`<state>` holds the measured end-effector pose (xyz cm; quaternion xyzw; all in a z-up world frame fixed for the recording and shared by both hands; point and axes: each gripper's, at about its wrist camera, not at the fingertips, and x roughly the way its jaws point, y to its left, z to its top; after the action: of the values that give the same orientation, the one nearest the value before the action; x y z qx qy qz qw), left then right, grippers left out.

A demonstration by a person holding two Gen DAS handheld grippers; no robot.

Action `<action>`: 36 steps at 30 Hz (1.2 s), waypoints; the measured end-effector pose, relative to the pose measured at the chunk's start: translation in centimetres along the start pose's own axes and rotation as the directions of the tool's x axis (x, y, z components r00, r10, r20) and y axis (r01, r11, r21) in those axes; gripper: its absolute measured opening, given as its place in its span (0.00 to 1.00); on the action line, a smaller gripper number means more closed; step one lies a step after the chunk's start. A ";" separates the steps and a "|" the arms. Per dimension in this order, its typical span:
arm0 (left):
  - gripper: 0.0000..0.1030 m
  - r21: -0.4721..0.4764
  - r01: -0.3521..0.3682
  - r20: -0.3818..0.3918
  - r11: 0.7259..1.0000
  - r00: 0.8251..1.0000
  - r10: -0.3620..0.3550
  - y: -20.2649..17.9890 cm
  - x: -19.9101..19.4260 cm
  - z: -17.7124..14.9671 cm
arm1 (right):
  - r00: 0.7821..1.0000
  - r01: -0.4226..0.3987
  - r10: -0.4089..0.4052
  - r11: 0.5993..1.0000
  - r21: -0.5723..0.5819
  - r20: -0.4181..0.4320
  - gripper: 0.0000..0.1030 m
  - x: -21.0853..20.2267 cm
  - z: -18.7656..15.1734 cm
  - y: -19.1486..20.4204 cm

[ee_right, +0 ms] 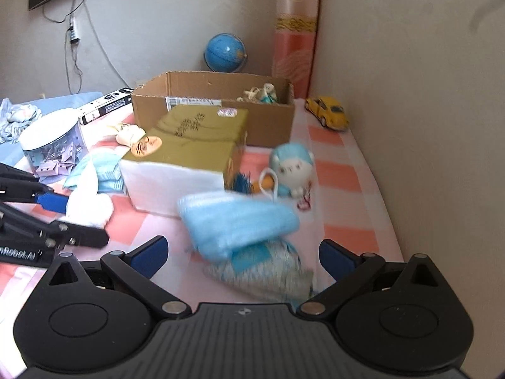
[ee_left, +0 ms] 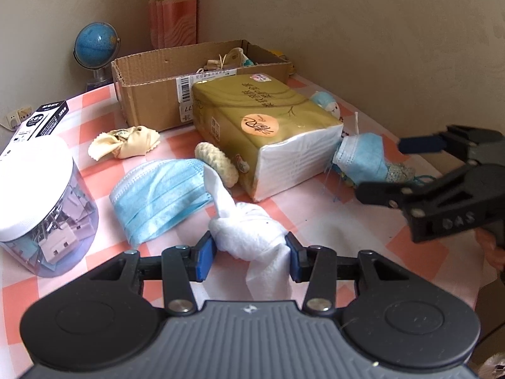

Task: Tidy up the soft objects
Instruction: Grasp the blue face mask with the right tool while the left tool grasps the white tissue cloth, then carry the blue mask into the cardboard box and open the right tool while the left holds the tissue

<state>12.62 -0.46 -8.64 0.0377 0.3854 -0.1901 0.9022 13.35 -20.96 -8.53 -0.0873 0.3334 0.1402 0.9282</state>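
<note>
Left hand-held gripper (ee_left: 251,254), lower centre, is clenched on the knotted white cloth (ee_left: 252,230), lying on the surface, presumably for transfer to the cardboard box (ee_left: 151,94) at upper centre. Right hand-held gripper (ee_right: 243,255) stands released around a blurred blue face mask (ee_right: 240,221), seemingly untouched. Only the right view shows the yellow toy car (ee_right: 328,112).

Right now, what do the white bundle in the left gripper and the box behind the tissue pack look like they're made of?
White knotted bundle: soft matte fabric or tissue, probably; it creases and bunches between the pads.
Cardboard box: brown corrugated cardboard, matte; fluting shows along its torn rim.
</note>
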 end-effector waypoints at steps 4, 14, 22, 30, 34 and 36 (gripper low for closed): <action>0.43 0.000 0.005 -0.002 1.000 1.000 -0.005 0.0 0.0 0.0 | 0.999 -0.034 0.034 0.999 -0.007 -0.006 1.00 1.4 0.7 -0.3; 0.43 0.000 0.012 -0.013 1.000 1.000 -0.012 0.3 -0.1 0.1 | 0.998 -0.050 0.050 0.999 -0.011 -0.031 0.84 2.3 1.3 -0.2; 0.43 0.043 0.018 -0.025 0.999 1.000 -0.017 0.1 -1.0 0.2 | 0.999 -0.049 0.049 0.999 -0.012 -0.023 0.72 0.5 1.4 -0.3; 0.43 0.069 0.042 -0.045 0.997 0.998 -0.039 0.2 -3.0 0.6 | 0.999 -0.050 0.050 0.998 -0.043 -0.002 0.72 -2.3 2.1 -0.1; 0.43 0.077 0.033 -0.024 0.996 0.999 -0.031 0.3 -4.4 0.9 | 0.998 -0.055 0.056 0.997 -0.059 0.022 0.72 -3.8 3.2 -0.1; 0.43 0.076 0.029 -0.013 0.997 1.000 -0.028 0.4 -5.1 1.0 | 0.997 -0.068 0.070 0.996 -0.057 0.033 0.72 -4.3 4.1 -0.1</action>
<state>10.28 1.31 -4.38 0.0675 0.3836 -0.2173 0.8950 12.66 -20.86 -2.67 -0.0989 0.3160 0.1831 0.9256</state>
